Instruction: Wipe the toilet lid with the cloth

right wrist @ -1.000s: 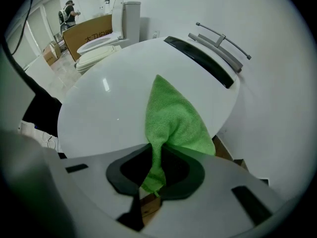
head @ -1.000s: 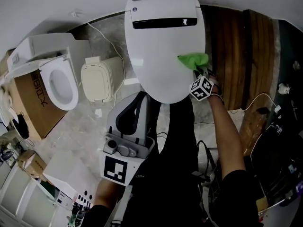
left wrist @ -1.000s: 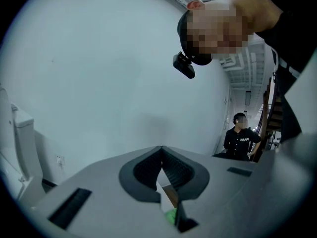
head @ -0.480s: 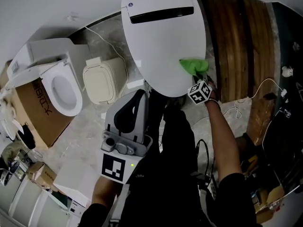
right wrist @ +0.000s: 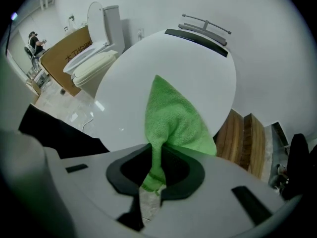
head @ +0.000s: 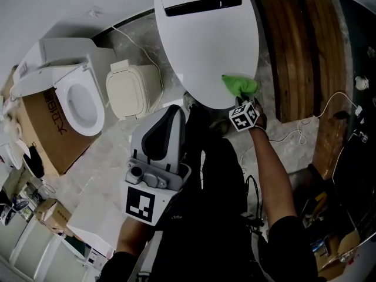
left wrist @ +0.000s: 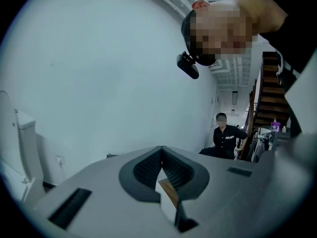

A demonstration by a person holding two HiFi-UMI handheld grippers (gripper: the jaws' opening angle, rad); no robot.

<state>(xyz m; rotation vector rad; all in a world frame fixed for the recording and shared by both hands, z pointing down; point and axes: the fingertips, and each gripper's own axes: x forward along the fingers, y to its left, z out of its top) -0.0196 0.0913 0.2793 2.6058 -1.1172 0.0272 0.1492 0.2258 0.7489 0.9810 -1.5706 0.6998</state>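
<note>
The right tongs [right wrist: 152, 180] are pinching a green cloth [right wrist: 173, 120] by one bunched corner, and the rest of the cloth fans out from the jaws and lies on the white toilet lid [right wrist: 148, 73]. In the head view the cloth sits at the lid's lower right edge, just right of the middle of the frame, with the tongs' marker cube just below it and the person's forearm running down toward the lower right. The lid fills the upper middle of that frame, closed, with a dark slot near its top end.

The left tongs [left wrist: 166, 185] are pressed together at the tips with nothing between them. They are held low at the lower left of centre in the head view, well apart from the lid, and point up at a pale wall.

A second toilet [head: 79, 107] with its seat open stands at the left, a cream bin [head: 134, 90] between it and the lid, and wooden boards [head: 299, 46] lie at the upper right
</note>
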